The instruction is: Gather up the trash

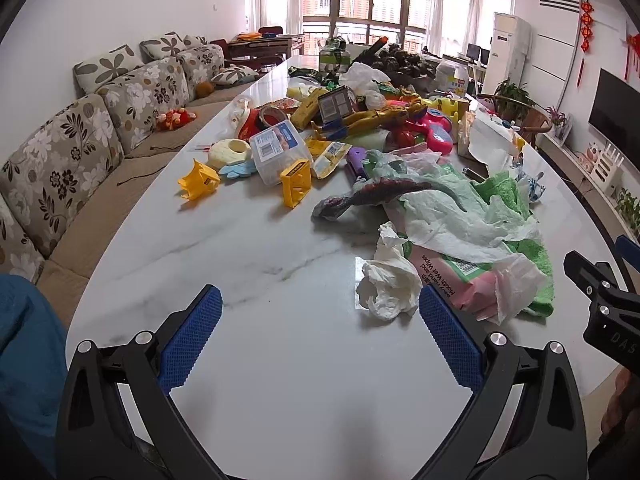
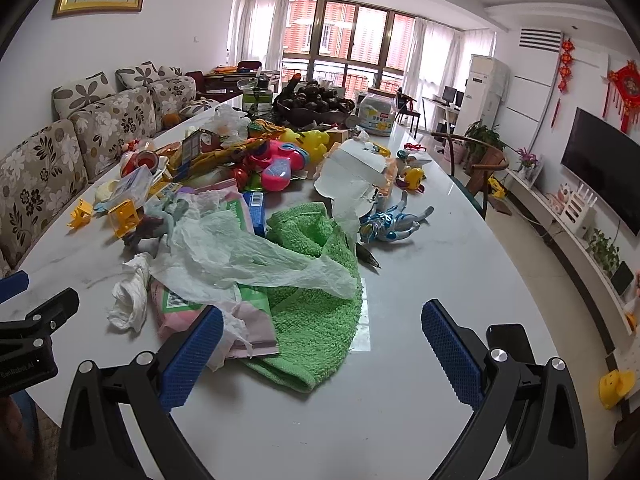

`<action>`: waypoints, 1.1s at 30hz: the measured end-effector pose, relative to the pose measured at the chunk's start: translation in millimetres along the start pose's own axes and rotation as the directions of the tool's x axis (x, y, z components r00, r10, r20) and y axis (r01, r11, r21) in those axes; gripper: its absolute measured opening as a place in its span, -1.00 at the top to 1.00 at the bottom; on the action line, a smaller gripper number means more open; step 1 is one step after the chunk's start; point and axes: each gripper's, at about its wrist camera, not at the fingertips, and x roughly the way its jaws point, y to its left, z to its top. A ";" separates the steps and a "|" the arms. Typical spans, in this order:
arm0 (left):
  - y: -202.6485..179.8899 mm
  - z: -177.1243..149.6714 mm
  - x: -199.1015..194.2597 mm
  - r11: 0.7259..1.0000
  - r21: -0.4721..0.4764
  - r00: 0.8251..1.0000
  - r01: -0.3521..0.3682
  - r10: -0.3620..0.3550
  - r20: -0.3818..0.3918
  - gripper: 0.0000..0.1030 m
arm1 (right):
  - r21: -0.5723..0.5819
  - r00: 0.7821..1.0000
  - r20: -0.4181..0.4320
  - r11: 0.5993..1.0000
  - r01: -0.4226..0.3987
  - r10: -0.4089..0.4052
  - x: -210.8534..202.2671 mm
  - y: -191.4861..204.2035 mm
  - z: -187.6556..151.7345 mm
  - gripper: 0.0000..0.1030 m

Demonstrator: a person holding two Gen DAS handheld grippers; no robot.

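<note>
A crumpled white tissue lies on the marble table, just beyond my left gripper's right pad. A thin pale plastic bag is draped over a pink wet-wipes pack and a green towel. My left gripper is open over bare table with nothing between its pads. My right gripper is open too, hovering above the towel's near edge, its left pad beside the wipes pack.
Toys and packaging crowd the table's far half: yellow plastic pieces, a clear box, a toy dinosaur, a pink toy, a blue figure, a pen. A floral sofa runs along the left.
</note>
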 end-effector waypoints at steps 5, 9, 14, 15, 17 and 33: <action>-1.0 0.2 0.2 1.000 -0.002 1.000 -0.002 0.002 -0.002 -0.87 | 0.002 1.000 0.001 1.000 -0.002 0.002 -0.1 -1.7 0.0 -0.90; -2.8 0.2 2.0 1.000 0.005 1.000 -0.001 0.001 -0.003 -0.87 | 0.002 1.000 -0.003 1.000 -0.010 0.010 1.1 -1.7 -0.1 -0.90; -3.4 -0.1 2.8 1.000 0.003 1.000 0.003 -0.003 -0.005 -0.87 | 0.003 1.000 -0.004 1.000 -0.019 0.019 0.8 0.3 -1.0 -0.90; -3.4 -0.1 2.8 1.000 0.002 1.000 0.003 -0.003 -0.005 -0.87 | 0.003 1.000 -0.005 1.000 -0.019 0.019 0.9 0.2 -0.8 -0.90; -3.0 -0.1 3.3 1.000 -0.002 1.000 0.003 -0.004 -0.003 -0.87 | 0.009 1.000 -0.005 1.000 -0.024 0.024 0.8 0.4 -0.4 -0.90; -2.8 -0.9 7.7 1.000 0.001 1.000 -0.004 0.004 -0.013 -0.87 | 0.012 0.999 -0.029 0.999 -0.045 0.045 9.3 1.6 1.8 -0.90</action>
